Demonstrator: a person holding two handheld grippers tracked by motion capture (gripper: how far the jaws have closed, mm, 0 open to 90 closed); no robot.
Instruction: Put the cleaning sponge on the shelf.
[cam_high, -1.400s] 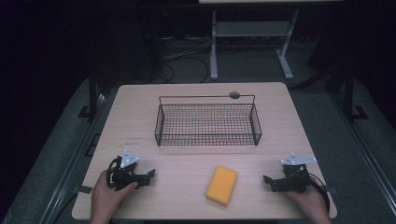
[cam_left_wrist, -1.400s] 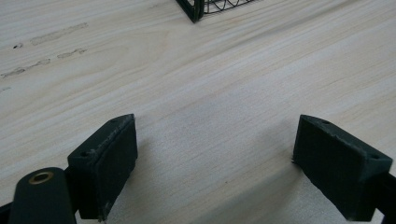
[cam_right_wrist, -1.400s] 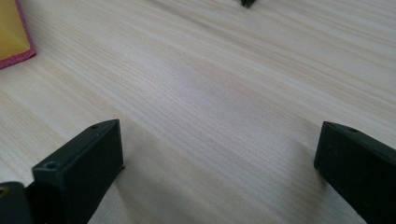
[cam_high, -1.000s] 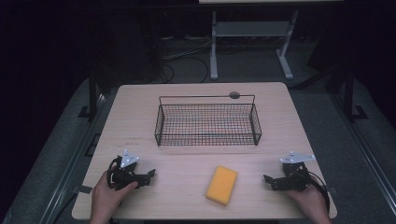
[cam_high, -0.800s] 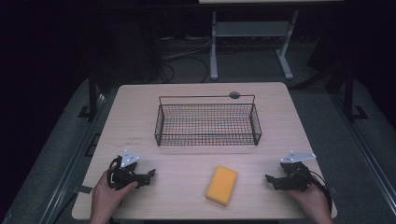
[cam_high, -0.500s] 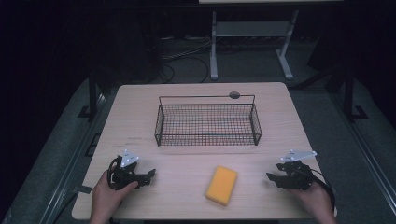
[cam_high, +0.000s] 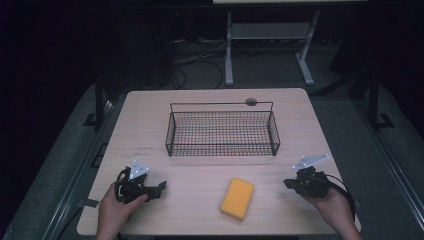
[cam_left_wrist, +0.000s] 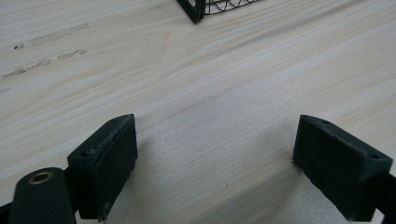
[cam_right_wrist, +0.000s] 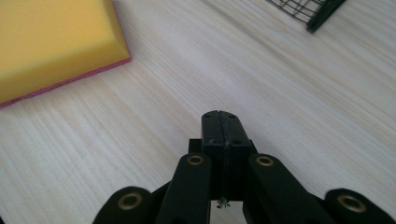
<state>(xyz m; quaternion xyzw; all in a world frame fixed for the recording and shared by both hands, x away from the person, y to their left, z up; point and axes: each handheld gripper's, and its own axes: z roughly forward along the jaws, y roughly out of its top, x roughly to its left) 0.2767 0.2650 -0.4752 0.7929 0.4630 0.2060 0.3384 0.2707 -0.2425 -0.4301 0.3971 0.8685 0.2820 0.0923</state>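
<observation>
1. Right gripper (cam_high: 289, 184): jaws have just been closing and now meet pad to pad, nothing between them; it hangs over bare table (cam_high: 200, 102), right of the sponge (cam_high: 237, 198).
2. Left gripper (cam_high: 161, 187): jaws spread wide, empty, low over the wood near the front left.
3. Sponge: yellow, flat on the table between the grippers, touching neither, in front of the basket (cam_high: 222, 131).
4. Basket: black wire, mid-table.
</observation>
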